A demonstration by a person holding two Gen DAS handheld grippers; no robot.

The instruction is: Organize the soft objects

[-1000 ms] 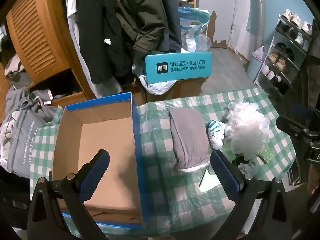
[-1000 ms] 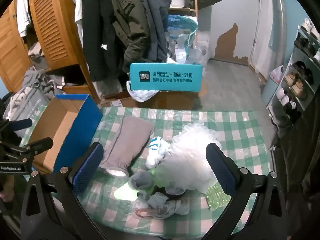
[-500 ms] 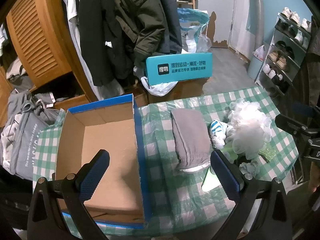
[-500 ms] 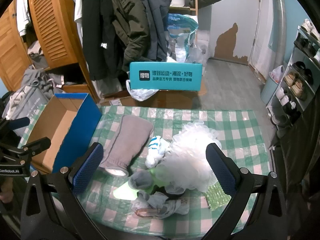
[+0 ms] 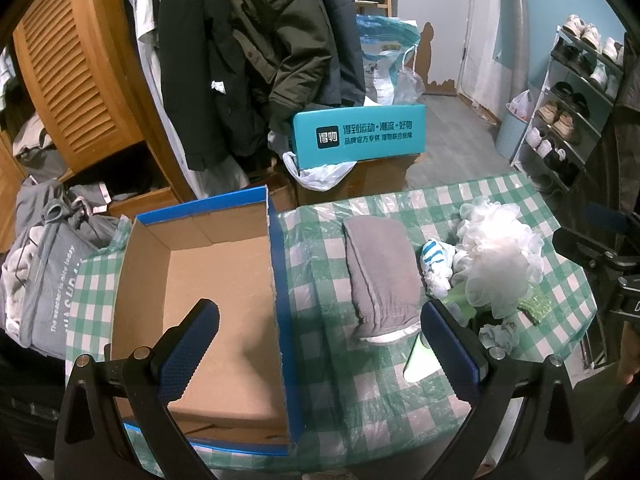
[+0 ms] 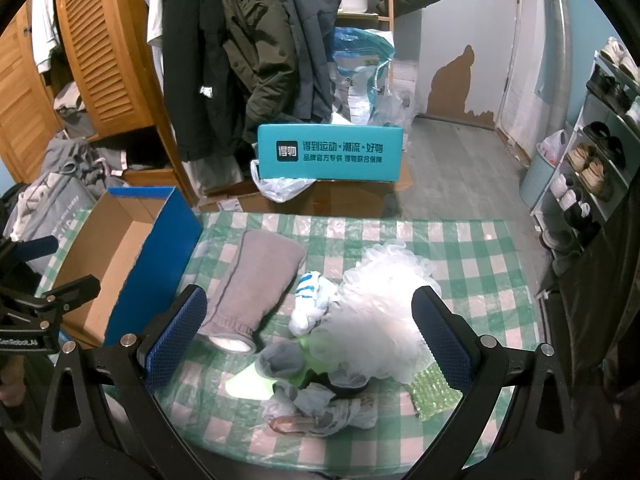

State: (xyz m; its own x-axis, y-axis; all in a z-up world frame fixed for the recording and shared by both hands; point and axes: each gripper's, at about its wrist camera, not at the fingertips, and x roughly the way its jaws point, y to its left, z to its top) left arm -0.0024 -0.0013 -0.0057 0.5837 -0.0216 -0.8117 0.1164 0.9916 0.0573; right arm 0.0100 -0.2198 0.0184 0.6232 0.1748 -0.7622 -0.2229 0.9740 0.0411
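Soft stuff on bench: grey cloth (image 6: 250,288), white mesh puff (image 6: 384,312), all light & floppy. Best pinched mid-bulk, w/ right gripper (image 6: 308,332) & left gripper (image 5: 320,340) jaws both spread, holding nothing.

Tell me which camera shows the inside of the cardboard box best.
The left wrist view: it looks almost straight down into the box, showing its bare brown floor and all four walls. The right wrist view catches the box only at its left edge, slanted, with the blue outer wall hiding part of the floor.
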